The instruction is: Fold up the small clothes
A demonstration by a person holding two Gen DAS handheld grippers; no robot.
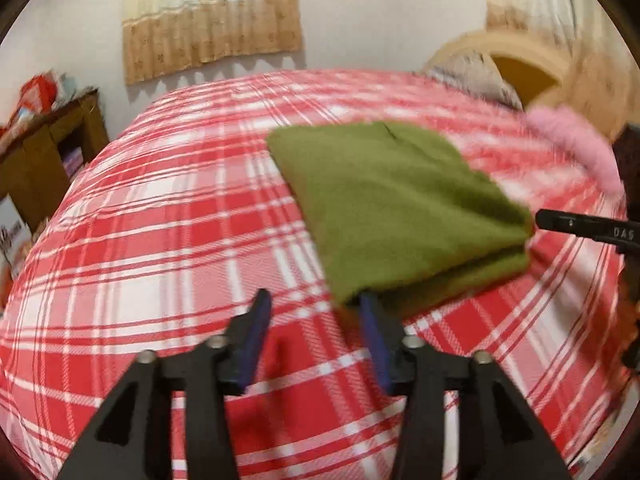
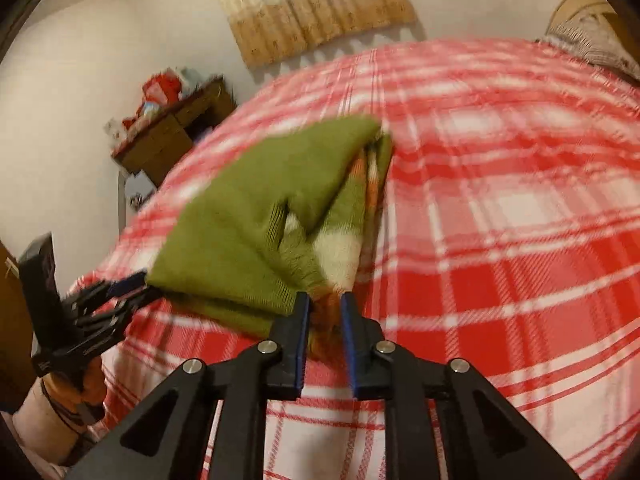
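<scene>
Left wrist view: a folded green garment [image 1: 400, 208] is seen right of centre, spread on the red plaid bedspread [image 1: 160, 220]. The left gripper [image 1: 312, 312] is held with jaws spread wide; one finger is tucked under the garment's near corner, nothing being clamped. Right wrist view: the right gripper [image 2: 324, 304] is shown at lower centre with jaws partly parted and cloth bunched between them; whether it is pinched cannot be told. A wooden cabinet [image 2: 168, 140] is seen upper left.

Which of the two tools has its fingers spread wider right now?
The left tool: its fingers gape wide, one tip tucked under the green garment. The right tool has narrowed around the garment's corner.
</scene>
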